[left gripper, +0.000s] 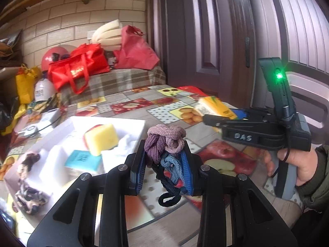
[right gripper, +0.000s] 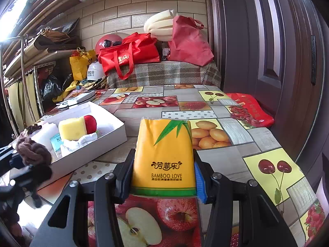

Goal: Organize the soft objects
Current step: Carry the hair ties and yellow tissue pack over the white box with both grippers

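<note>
Carry step: hair ties (left gripper: 164, 154) clenched by left gripper (left gripper: 163, 164), tissue pack (right gripper: 164, 156) by right gripper (right gripper: 163, 175); placement in white box (right gripper: 115, 135), far left, judged next.

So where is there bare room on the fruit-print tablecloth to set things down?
Free: the tablecloth stretch between the white cardboard box, the plaid-covered bench and the flat red bag. Crowded: the box itself, packed with a yellow sponge and other soft items.
</note>
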`<state>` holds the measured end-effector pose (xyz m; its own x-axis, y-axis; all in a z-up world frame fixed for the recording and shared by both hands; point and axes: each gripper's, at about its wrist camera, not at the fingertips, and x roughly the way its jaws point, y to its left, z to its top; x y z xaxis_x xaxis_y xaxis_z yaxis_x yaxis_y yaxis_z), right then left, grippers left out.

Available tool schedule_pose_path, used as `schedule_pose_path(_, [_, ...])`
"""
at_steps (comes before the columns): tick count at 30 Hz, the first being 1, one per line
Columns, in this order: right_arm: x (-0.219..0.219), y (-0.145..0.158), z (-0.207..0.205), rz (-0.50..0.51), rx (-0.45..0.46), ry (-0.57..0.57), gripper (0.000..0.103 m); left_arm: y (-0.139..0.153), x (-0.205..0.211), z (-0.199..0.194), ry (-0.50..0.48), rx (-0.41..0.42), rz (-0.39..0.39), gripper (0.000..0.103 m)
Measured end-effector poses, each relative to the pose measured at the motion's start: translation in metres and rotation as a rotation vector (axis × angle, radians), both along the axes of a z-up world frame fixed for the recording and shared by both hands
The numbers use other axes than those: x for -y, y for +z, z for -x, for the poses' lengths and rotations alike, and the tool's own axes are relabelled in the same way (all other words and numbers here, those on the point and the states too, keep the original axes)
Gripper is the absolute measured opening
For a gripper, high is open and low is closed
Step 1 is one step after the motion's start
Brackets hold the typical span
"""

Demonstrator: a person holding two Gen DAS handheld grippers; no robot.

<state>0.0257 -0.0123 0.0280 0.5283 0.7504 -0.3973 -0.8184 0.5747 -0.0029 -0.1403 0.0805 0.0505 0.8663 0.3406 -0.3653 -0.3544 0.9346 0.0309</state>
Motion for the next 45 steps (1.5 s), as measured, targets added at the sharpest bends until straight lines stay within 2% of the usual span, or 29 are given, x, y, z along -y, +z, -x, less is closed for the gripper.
schedule_pose_path(13, [-0.011, 0.0, 0.016, -0.004, 0.01, 0.043, 0.05, 0.0, -0.044, 0.067, 0.24, 0.048, -0.056, 0.031])
schedule_pose_path(15, [-0.015, 0.0, 0.02, -0.001, 0.016, 0.055, 0.05, -0.002, -0.053, 0.074, 0.265, 0.053, -0.034, 0.031])
schedule_pose_path(20, [-0.022, 0.001, 0.031, 0.001, 0.032, 0.083, 0.05, -0.008, -0.089, 0.09, 0.335, 0.079, 0.122, 0.031])
schedule_pose_path(26, [-0.032, 0.0, 0.043, 0.004, 0.042, 0.126, 0.05, -0.01, -0.104, 0.106, 0.414, 0.068, 0.113, 0.031])
schedule_pose_path(31, [-0.043, 0.0, 0.057, 0.008, 0.054, 0.172, 0.05, -0.015, -0.119, 0.11, 0.433, 0.053, 0.159, 0.031])
schedule_pose_path(38, [-0.065, -0.002, 0.086, 0.028, 0.12, 0.249, 0.05, -0.015, -0.116, 0.099, 0.418, 0.017, 0.11, 0.031])
schedule_pose_path(45, [-0.082, -0.003, 0.104, 0.039, 0.154, 0.309, 0.05, -0.018, -0.134, 0.094, 0.436, -0.003, 0.152, 0.031])
